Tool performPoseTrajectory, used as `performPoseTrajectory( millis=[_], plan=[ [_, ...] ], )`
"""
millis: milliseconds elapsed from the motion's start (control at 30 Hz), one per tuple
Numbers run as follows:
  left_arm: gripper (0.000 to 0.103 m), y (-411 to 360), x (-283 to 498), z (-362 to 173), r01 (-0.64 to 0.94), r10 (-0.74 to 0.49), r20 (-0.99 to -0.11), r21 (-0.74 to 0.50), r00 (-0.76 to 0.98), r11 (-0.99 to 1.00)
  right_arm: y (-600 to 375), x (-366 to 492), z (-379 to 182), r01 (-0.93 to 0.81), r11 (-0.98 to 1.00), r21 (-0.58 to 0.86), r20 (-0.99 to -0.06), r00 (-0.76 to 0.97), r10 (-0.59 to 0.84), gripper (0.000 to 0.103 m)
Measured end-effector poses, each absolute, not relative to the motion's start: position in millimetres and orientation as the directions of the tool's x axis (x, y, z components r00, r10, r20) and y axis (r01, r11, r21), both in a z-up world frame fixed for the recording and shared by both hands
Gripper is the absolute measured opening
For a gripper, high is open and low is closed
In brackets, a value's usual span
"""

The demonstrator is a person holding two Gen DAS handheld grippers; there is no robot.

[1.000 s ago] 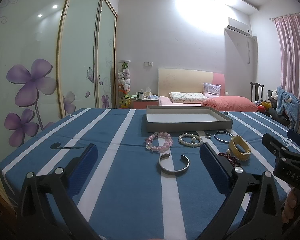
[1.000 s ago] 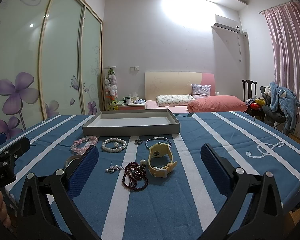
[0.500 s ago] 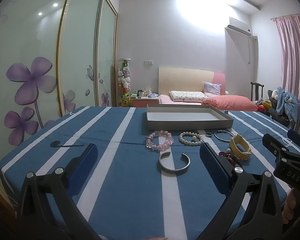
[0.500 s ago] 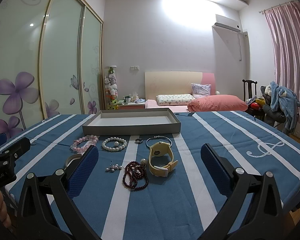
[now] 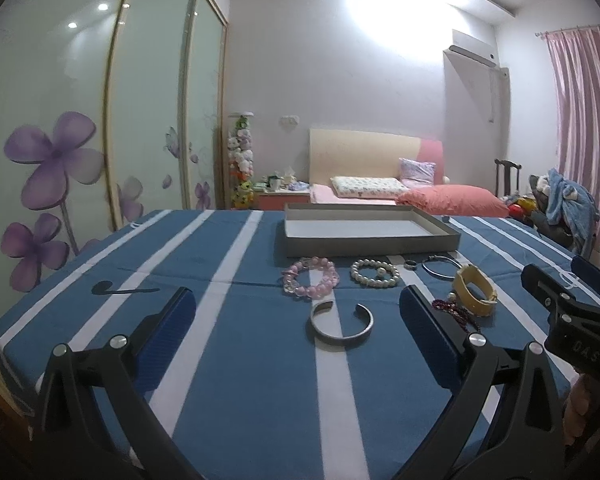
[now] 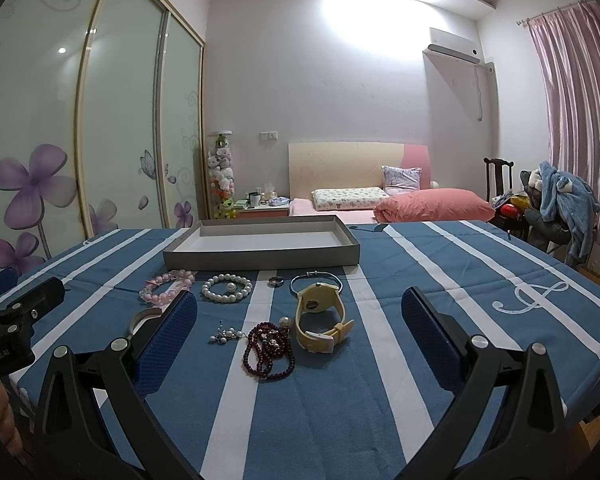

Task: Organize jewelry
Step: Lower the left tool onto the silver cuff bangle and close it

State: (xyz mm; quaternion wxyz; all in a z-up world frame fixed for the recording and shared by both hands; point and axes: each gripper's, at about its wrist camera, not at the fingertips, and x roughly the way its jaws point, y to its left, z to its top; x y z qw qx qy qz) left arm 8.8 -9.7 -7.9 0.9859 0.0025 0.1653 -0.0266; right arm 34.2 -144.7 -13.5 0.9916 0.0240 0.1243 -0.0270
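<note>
A grey shallow tray (image 5: 369, 242) (image 6: 260, 256) stands empty on the blue striped tablecloth. In front of it lie a pink bead bracelet (image 5: 311, 283) (image 6: 166, 286), a pearl bracelet (image 5: 375, 273) (image 6: 226, 289), a small ring (image 6: 276, 280), a thin bangle (image 6: 316, 282), a yellow watch (image 5: 474, 295) (image 6: 319, 322), a dark red bead string (image 6: 268, 350), a small charm (image 6: 224, 335) and a silver cuff (image 5: 341, 323). My left gripper (image 5: 296, 328) is open and empty, just before the cuff. My right gripper (image 6: 300, 330) is open and empty, with the watch and red beads between its fingers' line.
The table's left edge (image 5: 4, 344) and right edge (image 6: 595, 368) are close. A wardrobe with flower doors (image 5: 80, 152) stands to the left. A bed (image 6: 399, 202) and a chair with clothes (image 6: 559, 200) stand behind the table.
Both views have tilted slightly, so the table sits a little lower in frame. No jewelry has moved and both grippers stay open.
</note>
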Motion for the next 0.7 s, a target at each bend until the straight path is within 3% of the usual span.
performPoseTrajectory(
  millis=[433,700],
  plan=[
    [0.099,-44.1,101.8,-33.6,0.149,-0.026,-0.622,0.146,0.783,0.978,-161.7,43.2,-18.7,0.112,0.992,0.064,-0.285,0.954,-0.089,0.101],
    [0.099,-45.5,142.6,-55.3,0.174,-0.044,-0.756,0.093,0.653,0.98,-169.9,51.0,-22.5,0.127,0.989,0.076,-0.314,0.944,-0.097,0.101]
  ],
)
